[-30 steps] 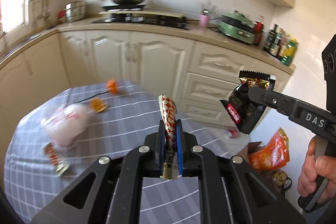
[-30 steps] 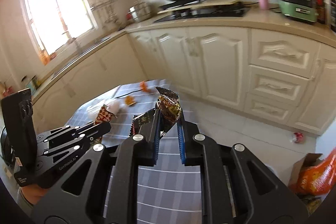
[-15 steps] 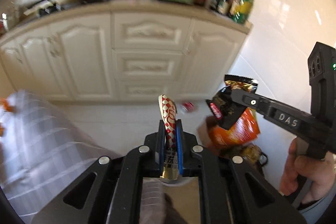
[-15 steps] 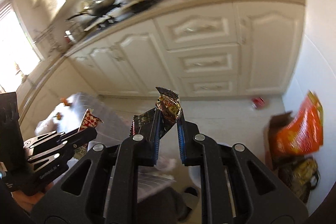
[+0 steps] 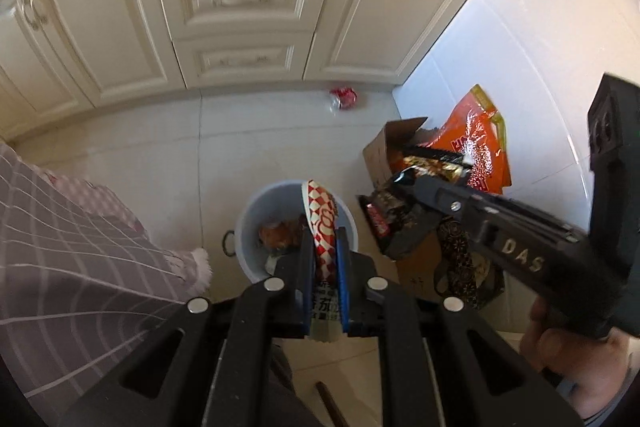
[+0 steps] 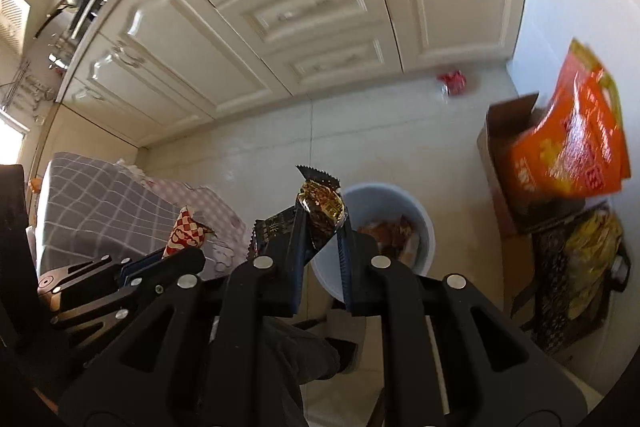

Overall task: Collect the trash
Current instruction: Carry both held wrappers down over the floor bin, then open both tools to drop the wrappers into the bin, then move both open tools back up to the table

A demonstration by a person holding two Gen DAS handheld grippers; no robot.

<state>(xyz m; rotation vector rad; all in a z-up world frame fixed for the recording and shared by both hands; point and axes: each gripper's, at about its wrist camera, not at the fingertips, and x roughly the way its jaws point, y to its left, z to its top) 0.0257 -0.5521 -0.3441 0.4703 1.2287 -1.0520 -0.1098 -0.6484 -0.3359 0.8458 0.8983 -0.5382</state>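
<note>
Left tongs [image 5: 325, 247]: closed on a red-and-white checked wrapper [image 5: 320, 215], which stands up between the blue pads. Seen from the left wrist camera, the wrapper overlaps the pale blue bin [image 5: 256, 211] on the floor; the bin sits just past the fingertips, and crumpled orange-brown trash [image 5: 276, 235] lies inside it.

Right tongs [image 6: 320, 239]: closed on a dark, glossy brown snack wrapper [image 6: 320, 211] with a serrated top edge. A second dark packet [image 6: 276, 231] with pale lettering sits against the outer side of the left finger; whether it is also pinched cannot be told. In the right wrist view the bin [image 6: 424, 223] lies just right of and beyond the fingertips.

In the left wrist view the right tongs [image 5: 404, 187] enter from the right, held by a hand [image 5: 560, 343] at the lower right, its dark wrappers hanging just right of the bin.

Surroundings: counter with a grey checked cloth [image 5: 80, 259] at near left, a pink patterned edge hanging down. Cardboard box [image 5: 380, 151] and orange bag [image 5: 480, 143] stand right of the bin against the white wall. A small red crumpled item [image 5: 343, 95] lies on the floor at the foot of the cream cabinets [image 5: 240, 7], well apart from the bin. Both views are somewhat blurred.
</note>
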